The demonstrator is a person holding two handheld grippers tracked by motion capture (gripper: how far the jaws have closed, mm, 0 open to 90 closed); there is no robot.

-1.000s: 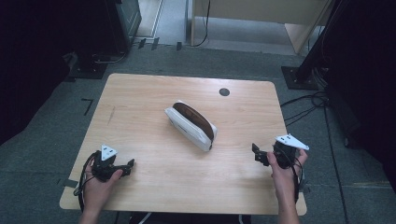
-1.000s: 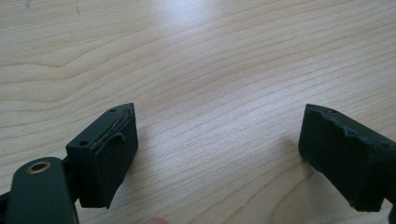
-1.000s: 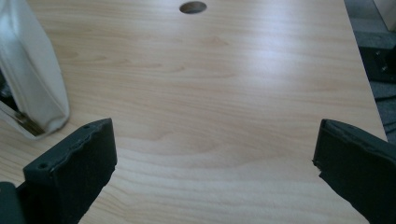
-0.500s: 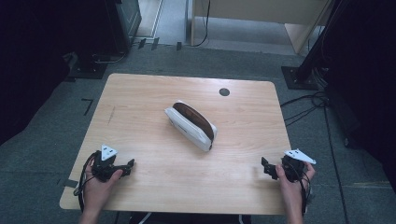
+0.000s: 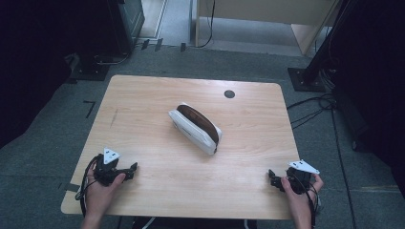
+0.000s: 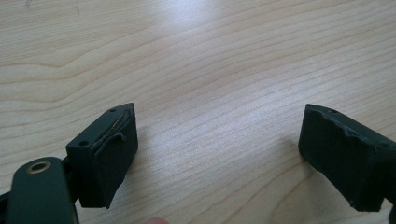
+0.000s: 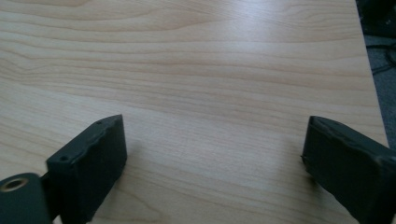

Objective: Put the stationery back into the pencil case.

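A: We see a white pouch [image 5: 195, 126] with a brown opening lying slantwise near the middle of the wooden table [image 5: 143, 105], on its side, its dark mouth turned up toward the far right.

B: And our two grippers? We hold the left gripper [image 5: 129, 169] at the near left corner, low over the wood, well apart from the pouch.

A: Its jaws stand spread; in the left gripper view [image 6: 217, 154] we find bare wood grain between the pads and nothing pinched.

B: The right gripper [image 5: 272, 177] sits at the near right edge, also far from the pouch.

A: Its jaws are wide too, though they have just been closing a little; in the right gripper view [image 7: 212, 161] only tabletop lies between them.

B: A small dark round hole [image 5: 229, 94] marks the table's far side.
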